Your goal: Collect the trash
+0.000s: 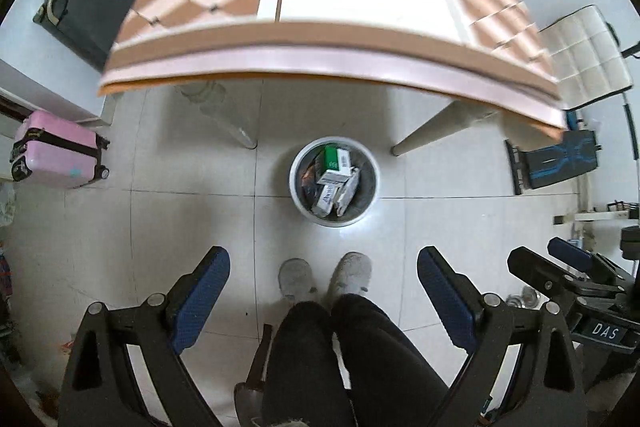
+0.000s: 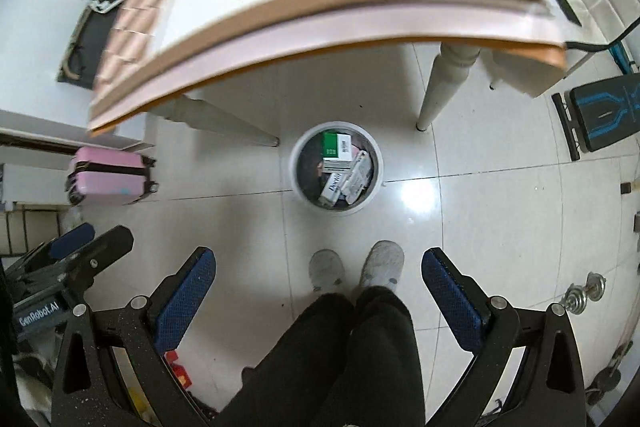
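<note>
Left gripper (image 1: 323,291): jaws spread wide, blue pads (image 1: 202,301) well apart, nothing between them. Right gripper (image 2: 319,293): same, wide open, empty. Each one shows at the edge of the other's view, so they sit side by side, both pointing down at the floor.

Straight below, between each pair of fingers: person's legs in black trousers (image 2: 360,351) and two grey slippers (image 1: 324,277) on white tile floor (image 2: 500,227).

Just ahead of the slippers, centred on both grippers: round white trash bin (image 1: 297,163), standing upright on the floor, apart from both grippers. Inside it, a pile of small cartons (image 2: 344,171), a green-and-white box (image 1: 335,157) on top at the far side. Other labels are too small to read.

Beyond the bin: table edge with pink-and-tan checked cloth (image 1: 320,47), blurred; table legs (image 2: 444,87) either side of the bin.

Far left: pink suitcase (image 1: 60,155). Far right: black and blue bench (image 2: 600,111), dumbbell (image 2: 584,293) on the floor.
</note>
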### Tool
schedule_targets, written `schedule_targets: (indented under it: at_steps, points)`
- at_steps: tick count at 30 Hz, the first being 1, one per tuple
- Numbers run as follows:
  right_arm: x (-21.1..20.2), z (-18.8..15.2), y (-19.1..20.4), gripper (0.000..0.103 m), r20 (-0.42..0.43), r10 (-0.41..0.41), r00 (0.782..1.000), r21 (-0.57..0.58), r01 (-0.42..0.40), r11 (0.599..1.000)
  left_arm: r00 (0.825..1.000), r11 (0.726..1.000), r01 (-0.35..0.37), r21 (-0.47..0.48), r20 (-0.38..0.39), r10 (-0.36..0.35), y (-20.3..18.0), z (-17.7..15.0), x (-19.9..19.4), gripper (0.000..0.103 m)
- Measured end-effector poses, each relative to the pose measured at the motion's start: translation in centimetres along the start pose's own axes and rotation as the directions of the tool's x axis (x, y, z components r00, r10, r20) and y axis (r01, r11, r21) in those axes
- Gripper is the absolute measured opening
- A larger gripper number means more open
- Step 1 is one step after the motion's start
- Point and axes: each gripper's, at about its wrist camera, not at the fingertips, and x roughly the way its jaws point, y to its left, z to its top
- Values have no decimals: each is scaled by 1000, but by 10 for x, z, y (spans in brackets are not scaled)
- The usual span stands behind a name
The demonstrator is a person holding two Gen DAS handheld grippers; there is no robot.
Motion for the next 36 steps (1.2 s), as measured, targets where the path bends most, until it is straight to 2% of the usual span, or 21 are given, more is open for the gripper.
schedule_targets:
  at_steps: [9,19,25,34,36]
  points:
    - [-123,-23,14,103,55,82,995,-23,-80,997,993,995,97,31,71,-99,-14,-12,-92,96]
    - [-210,-41,36,103,97,169,981,-72,-162,984,967,978,204,46,146,-209,-26,-23,-163,96]
    - [-238,-48,45,103,112,207,972,-98,-196,976,954,969,241,55,170,-247,-28,-31,-187,96]
    - [-249,-54,59,103,97,236,967,-127,-224,966,940,961,274,48,196,-278,-24,-39,-202,96]
    - [-249,-54,62,103,97,237,967,-130,-223,966,936,957,287,48,197,-291,-22,-40,-203,101]
